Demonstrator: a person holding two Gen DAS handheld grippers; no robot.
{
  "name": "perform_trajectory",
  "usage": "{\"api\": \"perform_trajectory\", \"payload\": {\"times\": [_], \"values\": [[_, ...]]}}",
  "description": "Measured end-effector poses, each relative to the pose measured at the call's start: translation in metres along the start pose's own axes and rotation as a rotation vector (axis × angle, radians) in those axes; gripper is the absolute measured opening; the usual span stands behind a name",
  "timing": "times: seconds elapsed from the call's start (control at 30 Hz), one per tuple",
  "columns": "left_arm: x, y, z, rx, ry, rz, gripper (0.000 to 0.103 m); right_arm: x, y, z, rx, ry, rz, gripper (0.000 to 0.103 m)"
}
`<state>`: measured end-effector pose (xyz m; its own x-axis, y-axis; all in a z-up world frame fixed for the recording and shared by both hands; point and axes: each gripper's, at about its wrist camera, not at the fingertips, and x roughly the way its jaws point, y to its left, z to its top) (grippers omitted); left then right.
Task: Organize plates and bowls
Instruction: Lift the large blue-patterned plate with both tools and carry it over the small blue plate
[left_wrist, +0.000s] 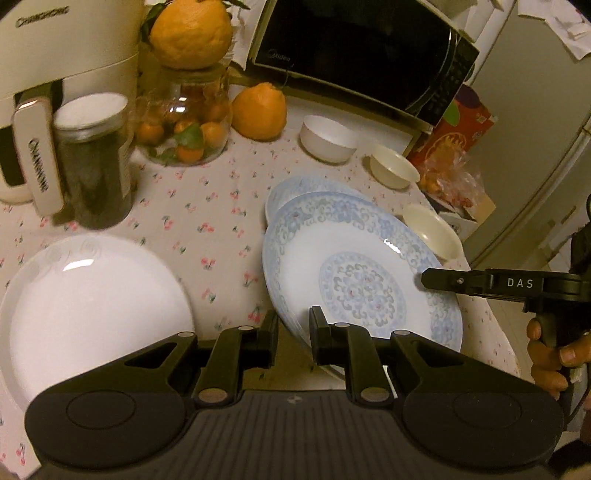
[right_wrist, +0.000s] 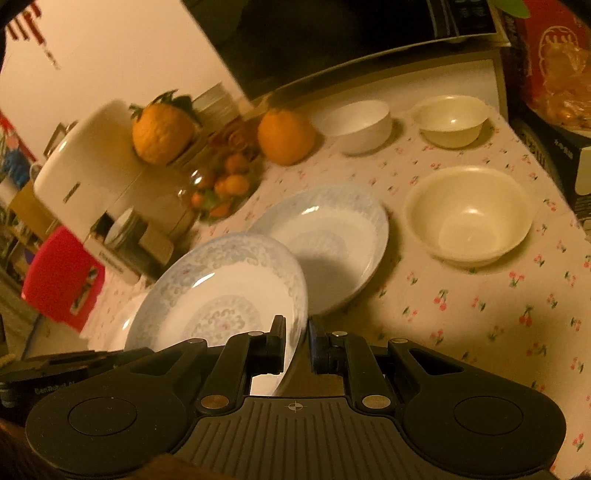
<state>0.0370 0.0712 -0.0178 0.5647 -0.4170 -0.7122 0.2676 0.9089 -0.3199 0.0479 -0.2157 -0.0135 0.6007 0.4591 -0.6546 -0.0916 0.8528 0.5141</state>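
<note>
A blue-patterned plate (left_wrist: 362, 273) is tilted up off the table, held at two edges. My left gripper (left_wrist: 293, 326) is shut on its near rim. My right gripper (right_wrist: 297, 334) is shut on its other rim (right_wrist: 221, 295) and shows at the right of the left wrist view (left_wrist: 428, 278). A second blue-patterned plate (right_wrist: 332, 243) lies flat just behind it (left_wrist: 306, 186). A plain white plate (left_wrist: 88, 314) lies at the left. A white bowl (left_wrist: 327, 138) and two cream bowls (left_wrist: 393, 166) (right_wrist: 469, 214) stand behind and to the right.
An air fryer (left_wrist: 48, 74), a dark jar (left_wrist: 92, 158), a glass jar of small oranges (left_wrist: 188, 122), two large citrus fruits (left_wrist: 260, 110) and a microwave (left_wrist: 362, 48) crowd the back. A red box (left_wrist: 454, 129) stands at the table's right edge (left_wrist: 491, 314).
</note>
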Motion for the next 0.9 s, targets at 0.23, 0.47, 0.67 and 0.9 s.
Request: {"api": "perform_trajectory", "payload": {"times": [0.23, 0.47, 0.67, 0.9], "values": [[0.022, -0.011, 0.019, 0.015, -0.009, 0.024, 0.015, 0.012, -0.016, 0.017, 0.058, -0.028, -0.042, 0.013], [0.043, -0.014, 0.028, -0.019, 0.006, 0.047, 0.015, 0.021, -0.027, 0.03, 0.106, -0.055, -0.066, 0.013], [0.054, -0.016, 0.032, -0.024, 0.01, 0.072, 0.015, 0.03, -0.034, 0.037, 0.146, -0.064, -0.081, 0.013], [0.064, -0.015, 0.035, -0.05, 0.019, 0.11, 0.015, 0.04, -0.034, 0.038, 0.155, -0.061, -0.104, 0.013]]}}
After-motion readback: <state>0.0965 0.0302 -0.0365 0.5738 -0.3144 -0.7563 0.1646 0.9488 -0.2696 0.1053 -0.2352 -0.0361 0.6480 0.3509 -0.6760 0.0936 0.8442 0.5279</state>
